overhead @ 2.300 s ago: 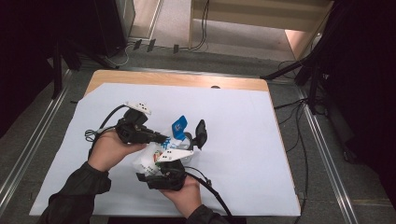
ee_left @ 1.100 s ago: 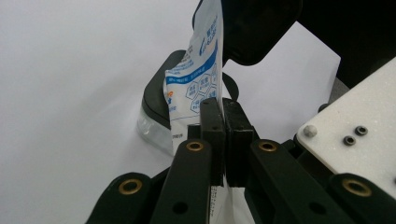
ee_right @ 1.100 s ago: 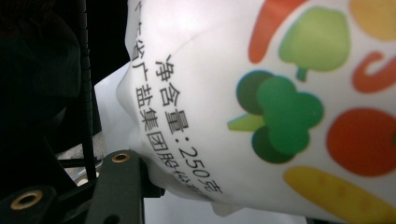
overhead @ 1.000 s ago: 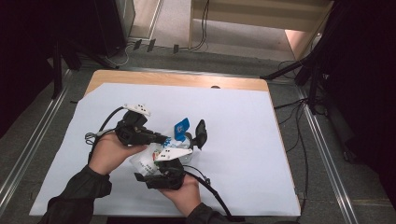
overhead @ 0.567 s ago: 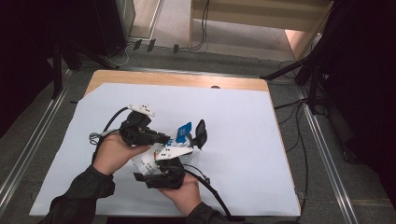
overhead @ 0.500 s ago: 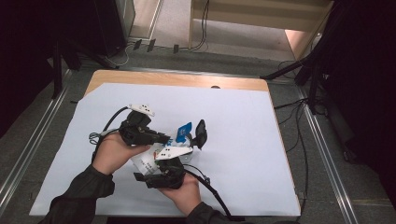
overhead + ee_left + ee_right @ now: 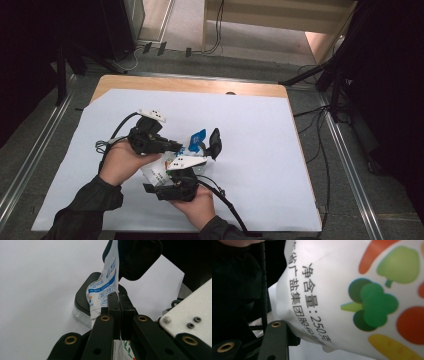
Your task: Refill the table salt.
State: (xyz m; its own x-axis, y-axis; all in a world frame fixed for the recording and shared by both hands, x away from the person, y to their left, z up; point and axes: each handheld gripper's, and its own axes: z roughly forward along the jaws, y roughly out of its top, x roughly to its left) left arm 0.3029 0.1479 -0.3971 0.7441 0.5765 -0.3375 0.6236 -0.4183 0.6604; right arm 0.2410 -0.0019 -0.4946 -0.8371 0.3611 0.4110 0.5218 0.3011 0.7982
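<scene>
Recording lab or test bay. A wooden table [image 7: 190, 86] covered by a white sheet [image 7: 260, 150] stands between metal floor rails [image 7: 350, 165]; cables [image 7: 217, 25] trail at twelve o'clock; dark curtains [image 7: 395, 75] at three o'clock.

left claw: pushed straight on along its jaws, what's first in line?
The left claw is shut on the white-and-blue pouch, so the pouch goes with it. Beyond it, the black-lidded clear container on the white table cover looks first in line, though depth is unclear.

White sheet [image 7: 260, 140] covers wooden table [image 7: 190, 86]; cables [image 7: 218, 30] on floor behind.
</scene>
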